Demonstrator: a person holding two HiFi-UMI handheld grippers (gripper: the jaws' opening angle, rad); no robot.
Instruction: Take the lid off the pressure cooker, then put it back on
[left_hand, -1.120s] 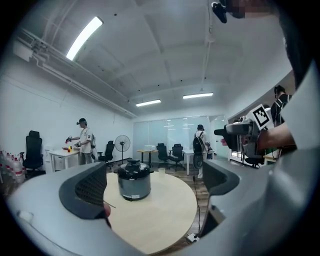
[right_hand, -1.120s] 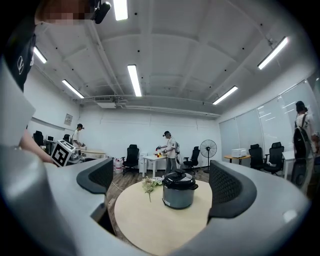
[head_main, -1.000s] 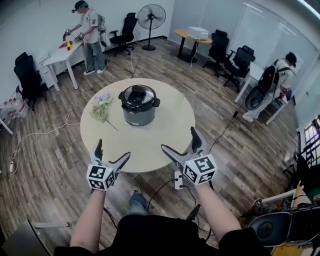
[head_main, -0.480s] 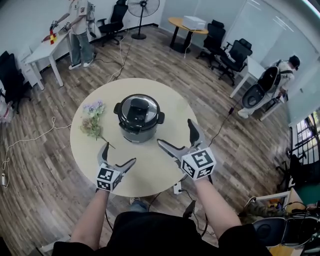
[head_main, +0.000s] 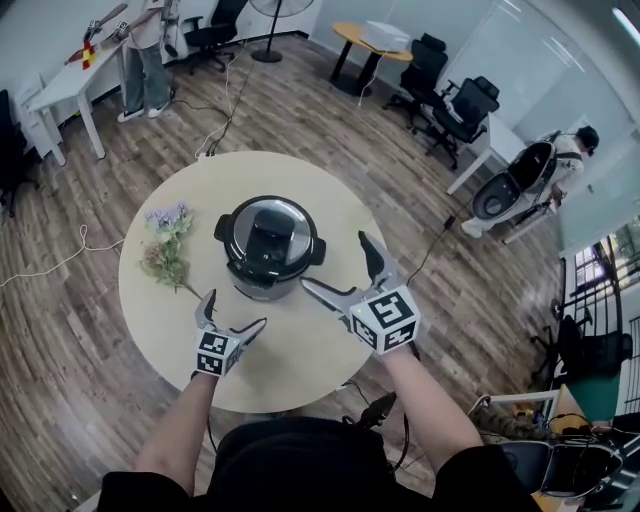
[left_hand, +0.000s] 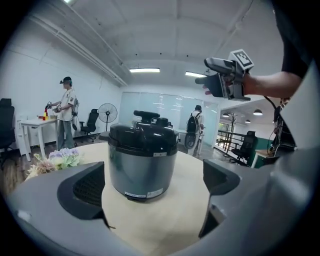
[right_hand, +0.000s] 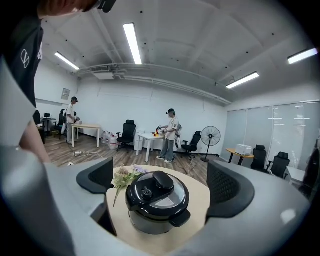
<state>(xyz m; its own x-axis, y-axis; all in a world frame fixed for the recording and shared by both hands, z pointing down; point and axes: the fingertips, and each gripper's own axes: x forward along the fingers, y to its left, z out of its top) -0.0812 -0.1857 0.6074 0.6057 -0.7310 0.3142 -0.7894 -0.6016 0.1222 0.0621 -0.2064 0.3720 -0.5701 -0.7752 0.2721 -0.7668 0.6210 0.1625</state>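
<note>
A grey pressure cooker (head_main: 267, 246) with its black lid (head_main: 268, 233) on stands in the middle of a round beige table (head_main: 330, 205). The left gripper view meets the cooker (left_hand: 143, 161) side on; the right gripper view looks down on its lid (right_hand: 156, 194). My left gripper (head_main: 232, 316) hovers open over the table just in front of the cooker. My right gripper (head_main: 340, 268) is open, raised to the right of the cooker, a short way from it. Neither holds anything.
A bunch of dried flowers (head_main: 164, 245) lies on the table left of the cooker. Around the table are wooden floor, office chairs (head_main: 452, 105), a white desk (head_main: 60, 88), a standing fan, cables, and people at the edges of the room.
I have stepped toward the table. Both grippers have moved forward from the table's near edge to close by the cooker. Both stay open.
</note>
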